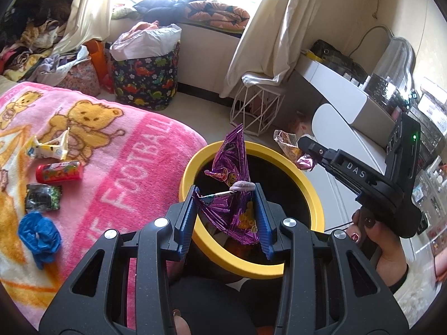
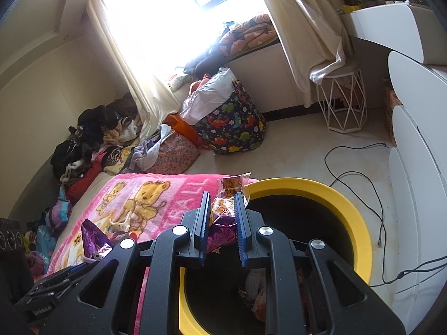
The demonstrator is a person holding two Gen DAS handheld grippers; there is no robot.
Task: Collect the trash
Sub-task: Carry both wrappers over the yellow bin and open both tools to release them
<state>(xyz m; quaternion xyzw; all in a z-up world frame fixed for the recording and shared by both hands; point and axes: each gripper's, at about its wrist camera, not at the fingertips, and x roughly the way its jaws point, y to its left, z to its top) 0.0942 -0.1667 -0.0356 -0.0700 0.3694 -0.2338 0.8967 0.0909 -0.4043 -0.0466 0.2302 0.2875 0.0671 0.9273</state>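
Glaring through a wide window (image 2: 178, 8), daylight washing out cream curtains (image 2: 304, 25). Lying across the bed, a pink teddy-bear blanket (image 1: 111, 145). Standing on pale floor (image 2: 301, 139): a dinosaur-print hamper (image 2: 232, 128), a white wire stool (image 2: 345, 103), white cabinets (image 2: 419, 145). Piling up by the wall, clothes (image 2: 92, 142).

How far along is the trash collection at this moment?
Done: some wrappers already lie inside the yellow-rimmed bin. In hand: left gripper holds a purple foil bag, right gripper a clear snack wrapper, both over the bin. Left on the pink blanket: red can, blue bag, two wrappers.
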